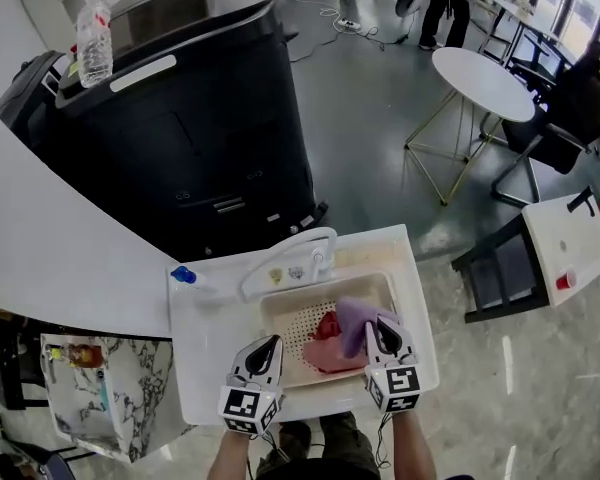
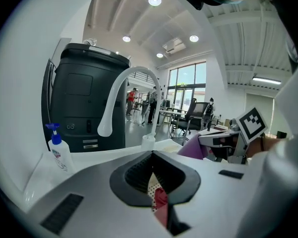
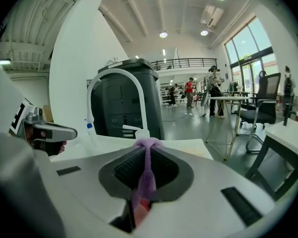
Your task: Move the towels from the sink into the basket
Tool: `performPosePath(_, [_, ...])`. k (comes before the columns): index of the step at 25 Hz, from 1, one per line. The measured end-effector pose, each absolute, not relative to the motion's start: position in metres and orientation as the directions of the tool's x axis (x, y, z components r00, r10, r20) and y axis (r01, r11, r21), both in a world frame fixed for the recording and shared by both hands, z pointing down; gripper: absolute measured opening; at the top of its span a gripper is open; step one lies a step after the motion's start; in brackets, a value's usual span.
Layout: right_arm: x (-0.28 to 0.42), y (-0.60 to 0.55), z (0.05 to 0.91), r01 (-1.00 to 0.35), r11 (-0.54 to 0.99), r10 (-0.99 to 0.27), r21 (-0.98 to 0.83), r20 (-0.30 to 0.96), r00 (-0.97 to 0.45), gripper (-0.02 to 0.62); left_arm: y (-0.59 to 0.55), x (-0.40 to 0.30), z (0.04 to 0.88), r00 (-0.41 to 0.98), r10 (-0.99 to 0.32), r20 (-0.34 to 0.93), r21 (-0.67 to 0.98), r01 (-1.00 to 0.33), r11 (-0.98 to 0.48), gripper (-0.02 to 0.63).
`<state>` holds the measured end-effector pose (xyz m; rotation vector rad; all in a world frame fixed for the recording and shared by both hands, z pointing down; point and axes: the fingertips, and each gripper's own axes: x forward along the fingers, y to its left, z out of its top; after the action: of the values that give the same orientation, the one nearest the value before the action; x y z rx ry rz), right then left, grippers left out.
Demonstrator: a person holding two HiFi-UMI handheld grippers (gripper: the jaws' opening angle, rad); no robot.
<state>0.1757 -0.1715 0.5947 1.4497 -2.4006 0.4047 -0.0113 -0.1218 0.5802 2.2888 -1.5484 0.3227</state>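
Nearest, at the bottom of the head view, two forearms each hold a tool with a marker cube over a white worktop [image 1: 205, 363]; left tool [image 1: 270, 342] hangs above the left part of the sink [image 1: 298, 330], its tip aimed forward and somewhat down; its own view shows the jaws drawn together with nothing pressed between the pads, and through the slit behind them the sink's perforated floor and a strip of red cloth; right tool [image 1: 372, 324] is over the right part of the sink, jaws clamped on the purple towel [image 1: 352, 320]; in the right gripper view a thin fold of that towel runs up between the pads and bunches over the tip; most of the purple towel droops from the tool toward the basin, beside and partly over the red towel [image 1: 325, 354], which lies crumpled on the sink floor; whether the purple towel touches the floor I cannot tell; behind the sink a white faucet [image 1: 290, 253] arches over the worktop, with a blue-pump soap bottle [image 1: 185, 276] to its left; beyond stands a big black bin [image 1: 180, 128] with a water bottle [image 1: 95, 33] on top; farther right, a round white table [image 1: 480, 80] on the grey floor.
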Motion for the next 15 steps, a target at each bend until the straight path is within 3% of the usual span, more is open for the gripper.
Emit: performPosePath(15, [0.179,-0.194,0.670,-0.884,0.446,-0.727,-0.140,0.520,-0.449,0.046,-0.137,-0.001,0.635,0.375,-0.801,0.467,0.198,-0.927,-0.318,0.003])
